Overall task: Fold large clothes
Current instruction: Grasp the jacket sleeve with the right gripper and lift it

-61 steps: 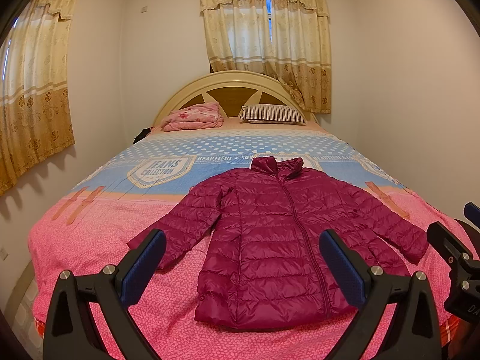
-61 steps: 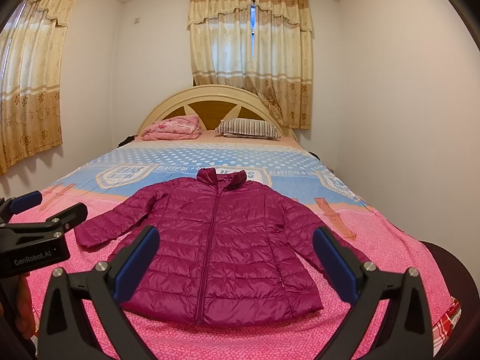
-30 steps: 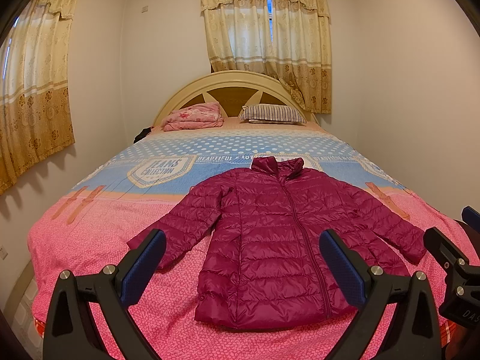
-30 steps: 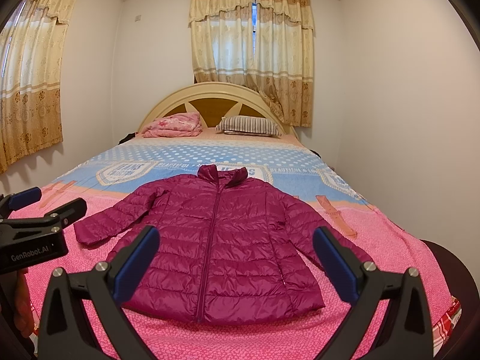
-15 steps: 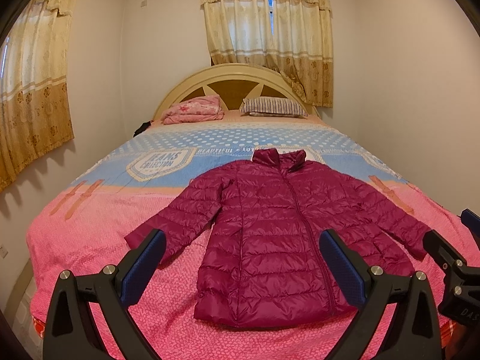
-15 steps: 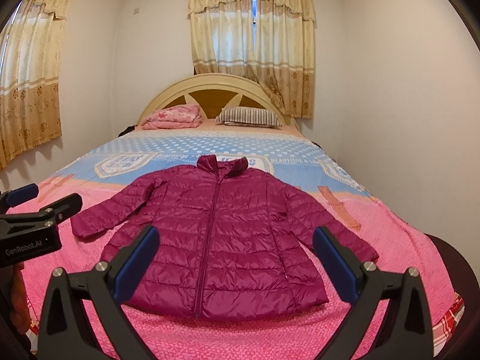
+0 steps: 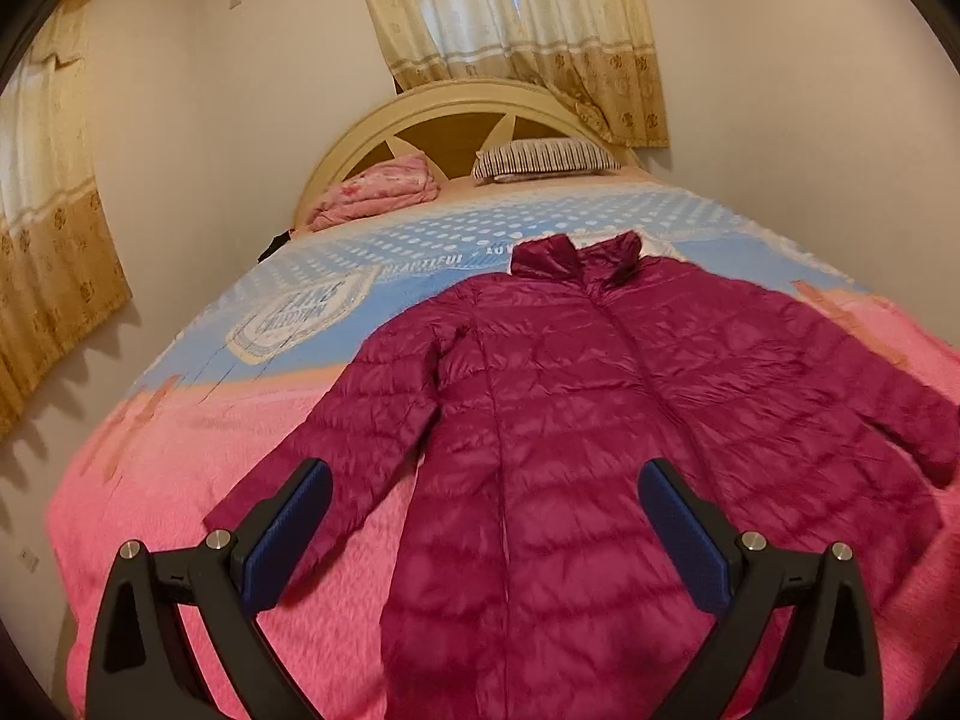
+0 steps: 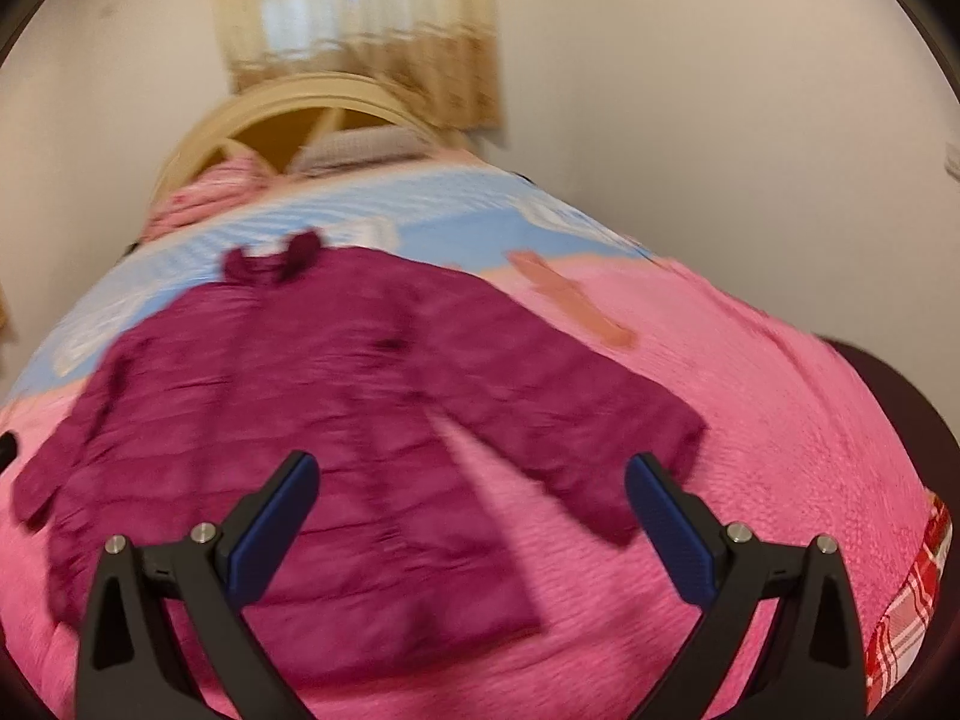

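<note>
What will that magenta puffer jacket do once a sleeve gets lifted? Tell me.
The jacket lies flat and limp on the bedspread, so the sleeve would probably drape. Its puffy quilting suggests lightness. The sheen hints at slippery fabric.

My left gripper (image 7: 483, 531) hangs in the air with its 2 fingers spread wide, nothing between them. In its own view, 1 finger (image 7: 288, 531) rises from 7 o'clock and the other (image 7: 681, 540) from 5 o'clock, both leaning outward, blue pads turned inward toward each other. My right gripper (image 8: 471, 525) is posed the same way: 2 fingers apart, empty, 1 finger (image 8: 273, 525) coming up from 7 o'clock and the other (image 8: 669, 531) from 5 o'clock. Both grippers are pitched forward and downward. The right wrist view is smeared with blur, though its fingers show sharp. No hand or sleeve of mine shows in either view.
</note>
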A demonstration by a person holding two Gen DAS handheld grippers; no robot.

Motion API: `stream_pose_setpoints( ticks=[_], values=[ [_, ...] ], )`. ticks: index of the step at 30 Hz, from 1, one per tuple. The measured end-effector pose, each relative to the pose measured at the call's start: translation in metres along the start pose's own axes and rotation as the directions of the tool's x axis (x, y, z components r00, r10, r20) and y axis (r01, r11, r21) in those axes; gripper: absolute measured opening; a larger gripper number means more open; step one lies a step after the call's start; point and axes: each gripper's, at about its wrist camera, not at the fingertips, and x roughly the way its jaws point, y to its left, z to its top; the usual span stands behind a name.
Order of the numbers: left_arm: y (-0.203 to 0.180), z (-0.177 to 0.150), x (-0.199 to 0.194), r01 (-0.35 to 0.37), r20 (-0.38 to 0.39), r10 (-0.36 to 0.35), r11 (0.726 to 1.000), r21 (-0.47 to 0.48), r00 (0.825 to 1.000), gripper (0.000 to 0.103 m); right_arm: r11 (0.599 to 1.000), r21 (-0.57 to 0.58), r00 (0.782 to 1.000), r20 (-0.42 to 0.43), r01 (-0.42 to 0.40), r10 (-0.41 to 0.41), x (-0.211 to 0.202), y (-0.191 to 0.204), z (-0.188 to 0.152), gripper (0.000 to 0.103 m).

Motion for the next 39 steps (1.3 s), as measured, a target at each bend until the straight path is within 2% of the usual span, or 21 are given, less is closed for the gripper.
stream_pose_setpoints(
  ticks=[3,6,7,9,11,13,15,16,18,20,25,29,32,39],
  values=[
    [-0.001,0.008,0.033,-0.023,-0.013,0.023,1.000,-0.006,1.000,0.102,0.997,0.035,0.998,-0.030,0.062,-0.061,0.024,-0.023,0.007,0.103],
    [0.000,0.012,0.064,-0.036,-0.058,0.034,0.999,-0.028,0.998,0.102,0.989,0.083,0.990,-0.090,0.121,-0.113,0.053,-0.049,0.014,0.094],
    [0.000,0.013,0.072,-0.041,-0.064,0.039,0.999,-0.035,0.997,0.102,0.984,0.101,0.984,-0.113,0.146,-0.135,0.064,-0.059,0.016,0.094],
    [-0.001,0.014,0.091,-0.059,-0.090,0.056,0.997,-0.040,0.994,0.102,0.977,0.126,0.975,-0.165,0.169,-0.147,0.081,-0.071,0.016,0.089],
    [-0.003,0.015,0.104,-0.060,-0.109,0.055,0.997,-0.043,0.993,0.102,0.976,0.160,0.971,-0.212,0.149,-0.114,0.093,-0.079,0.015,0.084],
    [-0.007,0.015,0.116,-0.058,-0.126,0.053,0.998,-0.039,0.991,0.102,0.977,0.166,0.964,-0.250,0.135,-0.091,0.102,-0.079,0.012,0.074],
    [-0.011,0.014,0.129,-0.052,-0.155,0.046,0.998,-0.032,0.987,0.102,0.978,0.168,0.960,-0.269,0.127,-0.078,0.109,-0.079,0.009,0.051],
    [-0.013,0.013,0.134,-0.048,-0.168,0.042,0.998,-0.029,0.985,0.102,0.978,0.170,0.961,-0.267,0.120,-0.072,0.110,-0.080,0.008,0.048],
    [-0.015,0.011,0.143,-0.047,-0.190,0.042,0.999,-0.019,0.981,0.102,0.980,0.165,0.965,-0.255,0.113,-0.069,0.113,-0.081,0.009,0.032],
    [-0.016,0.011,0.147,-0.044,-0.198,0.041,0.999,-0.011,0.979,0.102,0.982,0.161,0.967,-0.249,0.100,-0.057,0.113,-0.081,0.014,0.022],
    [-0.002,0.024,0.154,-0.061,-0.186,0.061,0.998,0.008,0.981,0.102,0.991,0.104,0.975,-0.216,0.083,-0.058,0.120,-0.073,0.039,0.014],
    [0.020,0.037,0.159,-0.111,-0.167,0.111,0.994,0.012,0.980,0.102,0.997,0.029,0.988,-0.137,0.072,-0.067,0.113,-0.047,0.076,0.012],
    [0.047,0.046,0.166,-0.150,-0.175,0.142,0.988,-0.034,0.974,0.102,0.998,-0.038,0.996,-0.074,0.053,-0.055,0.104,-0.016,0.101,0.012],
    [0.095,0.059,0.185,-0.223,-0.181,0.205,0.971,-0.089,0.962,0.102,0.971,-0.237,0.999,0.024,-0.031,0.038,0.090,0.104,0.141,0.011]
  ],
)
